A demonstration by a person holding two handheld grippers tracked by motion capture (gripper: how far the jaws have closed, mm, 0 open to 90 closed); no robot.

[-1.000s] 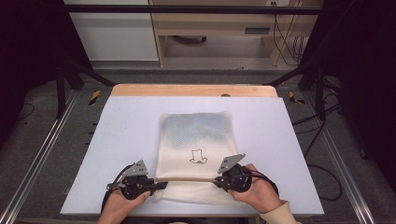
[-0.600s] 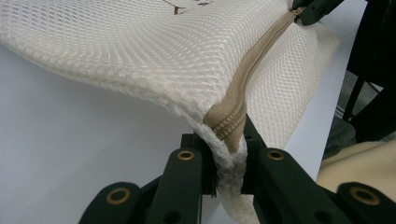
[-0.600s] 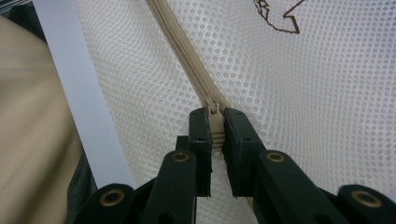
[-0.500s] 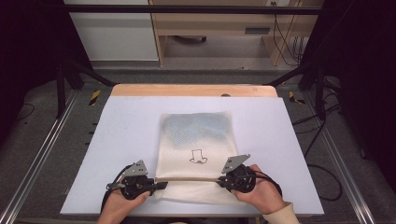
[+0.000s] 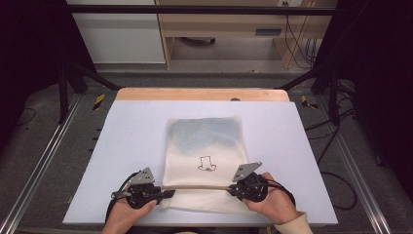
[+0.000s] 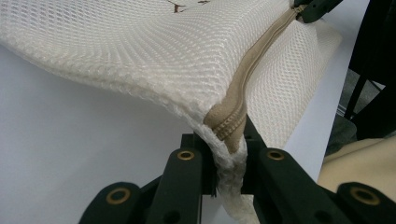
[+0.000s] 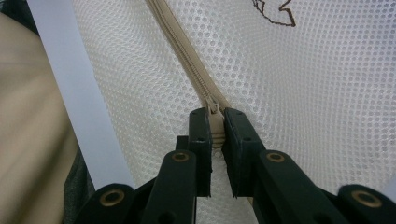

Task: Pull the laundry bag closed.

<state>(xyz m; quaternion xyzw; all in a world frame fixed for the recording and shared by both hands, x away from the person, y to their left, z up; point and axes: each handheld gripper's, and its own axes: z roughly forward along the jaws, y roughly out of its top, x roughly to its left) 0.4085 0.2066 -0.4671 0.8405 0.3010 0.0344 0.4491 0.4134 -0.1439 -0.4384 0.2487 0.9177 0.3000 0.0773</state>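
White table [image 5: 122, 146] — both grippers' fingers pinching mesh bag [image 5: 204, 141] zipper [image 5: 199, 186] ends.

Even overhead light on the table [image 5: 122, 146] | dark surroundings | soft shadows | no glare | gripper views soft at bottom edges

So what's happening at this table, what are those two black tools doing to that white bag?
A person holds a gripper in each hand and works on a white mesh bag lying on the table. The left gripper is clamped on the bag's corner at the end of the tan zipper. The right gripper is pinching the zipper pull at the opposite end, with the zipper stretched straight between them.
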